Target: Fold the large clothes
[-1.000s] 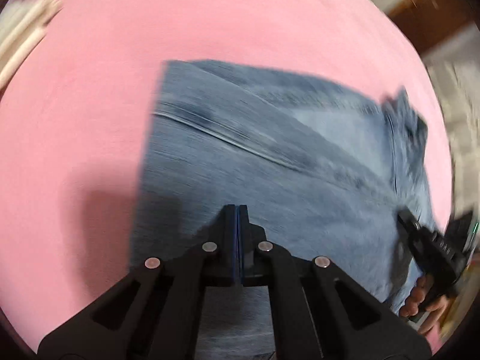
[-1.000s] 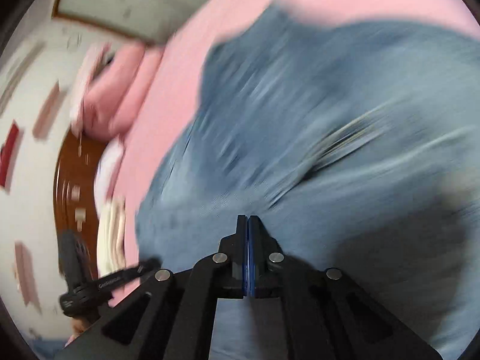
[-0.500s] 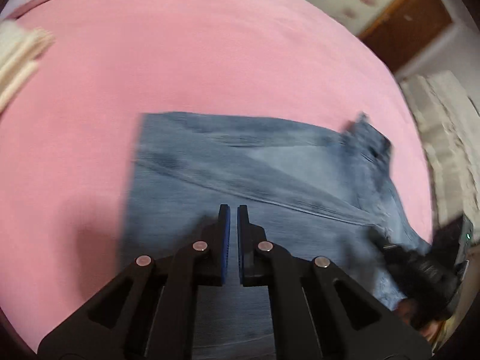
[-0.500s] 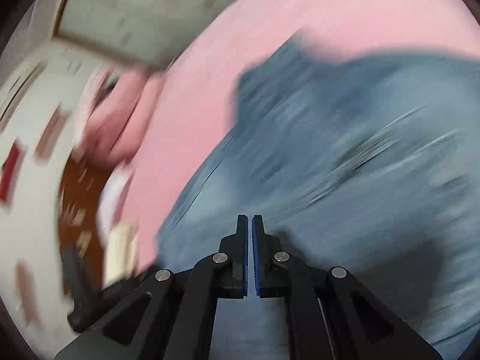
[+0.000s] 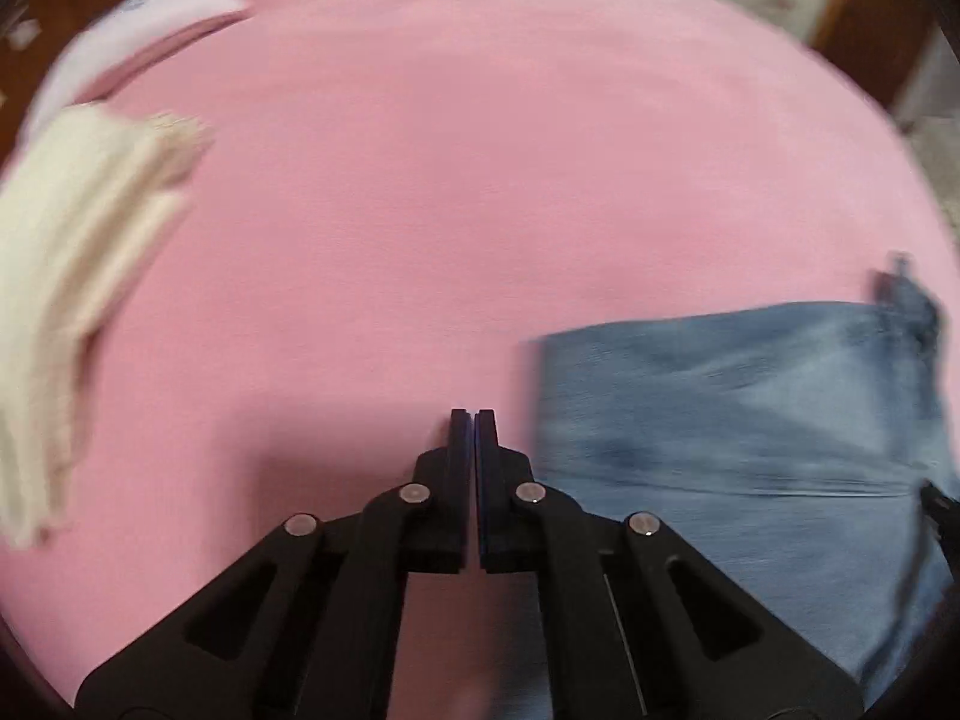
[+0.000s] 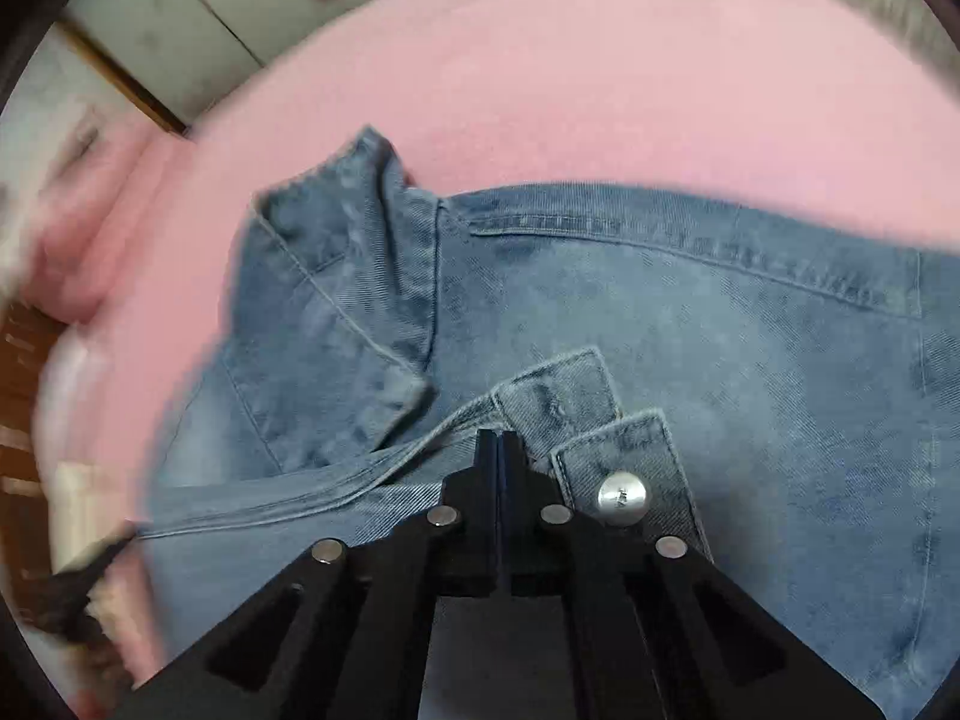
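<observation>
Blue jeans lie folded on the pink bed sheet, at the right of the left wrist view. My left gripper is shut with nothing in it, over bare sheet just left of the jeans' edge. In the right wrist view the jeans fill the middle, with the waistband and its metal button near the fingers. My right gripper is shut, its tips over the waistband flaps by the fly. No cloth shows between its pads.
A cream folded cloth lies at the left of the bed, and a pale pillow at the top left. A pink pillow and a wooden headboard sit at the left. Cupboard doors stand beyond the bed.
My left gripper has slid left off the jeans and is over bare sheet. The right gripper has swung towards the waistband end. Both stayed shut and took hold of nothing.
</observation>
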`<state>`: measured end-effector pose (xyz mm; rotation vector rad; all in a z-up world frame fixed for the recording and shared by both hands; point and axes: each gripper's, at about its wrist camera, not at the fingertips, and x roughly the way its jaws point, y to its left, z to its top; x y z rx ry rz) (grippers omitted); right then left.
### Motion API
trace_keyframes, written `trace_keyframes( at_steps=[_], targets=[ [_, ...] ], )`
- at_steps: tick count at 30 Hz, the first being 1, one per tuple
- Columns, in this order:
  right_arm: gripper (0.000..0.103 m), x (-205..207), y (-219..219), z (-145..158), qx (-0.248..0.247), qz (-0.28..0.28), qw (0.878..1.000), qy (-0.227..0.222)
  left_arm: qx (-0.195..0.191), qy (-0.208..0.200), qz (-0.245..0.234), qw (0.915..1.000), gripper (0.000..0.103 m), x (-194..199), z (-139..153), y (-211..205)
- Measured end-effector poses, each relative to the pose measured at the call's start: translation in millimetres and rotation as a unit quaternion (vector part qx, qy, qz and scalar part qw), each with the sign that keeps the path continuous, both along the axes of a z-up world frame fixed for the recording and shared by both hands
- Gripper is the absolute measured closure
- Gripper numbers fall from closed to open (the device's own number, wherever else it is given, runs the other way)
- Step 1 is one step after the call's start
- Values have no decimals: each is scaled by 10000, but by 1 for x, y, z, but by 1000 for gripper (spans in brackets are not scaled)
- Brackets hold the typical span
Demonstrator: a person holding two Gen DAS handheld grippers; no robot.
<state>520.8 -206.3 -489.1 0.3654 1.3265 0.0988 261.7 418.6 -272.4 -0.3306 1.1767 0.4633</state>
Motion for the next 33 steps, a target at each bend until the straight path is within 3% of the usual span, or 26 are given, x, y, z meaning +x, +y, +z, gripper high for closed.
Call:
trace_keyframes(
  at_steps=[2,5,7,9,12,16,17,20,23,24,25,27,29,31,33],
  targets=[
    [101,-8,-18,7,40,-448,9990,2,-281,-121,186,9994,102,-14,3,13],
    [96,-26,-16,26,-324,-346,9987,-202,-755,-558,307,9951,102,-36,22,8],
    [96,-44,-3,34,-41,-120,9993,-353,-982,-788,67,9920,102,-50,38,-11],
    [96,-64,13,34,609,150,9977,-245,-1212,-791,-222,9892,102,-58,44,-34],
    [96,-89,75,14,1335,608,9888,287,-1625,-599,-616,9830,102,-66,38,-80],
    [96,-120,105,0,1526,1335,9761,788,-1354,253,-730,9878,102,-88,7,-125],
    [96,-137,99,5,1552,1458,9732,865,-1260,457,-708,9884,102,-95,0,-126],
    [95,-161,91,2,1291,1952,9672,987,-1303,357,-498,9896,102,-109,-5,-120],
    [95,-154,58,16,1066,2304,9642,761,-1506,326,-184,9879,102,-118,-7,-99],
    [95,-147,29,23,677,2241,9703,609,-1477,347,-138,9883,102,-118,-8,-97],
    [95,-133,34,36,579,2137,9737,536,-1495,359,-136,9880,102,-115,-12,-98],
    [100,-121,-21,40,668,1915,9771,637,-1341,444,-217,9897,102,-113,-14,-103],
    [103,-104,-33,39,615,1807,9795,644,-1156,525,-286,9915,102,-109,-15,-108],
    [103,-98,-71,48,-451,1570,9858,399,-1140,529,-216,9918,102,-106,-16,-108],
    [103,-95,-110,53,-451,1198,9913,298,-1292,469,-26,9905,102,-109,-18,-105]
  ],
)
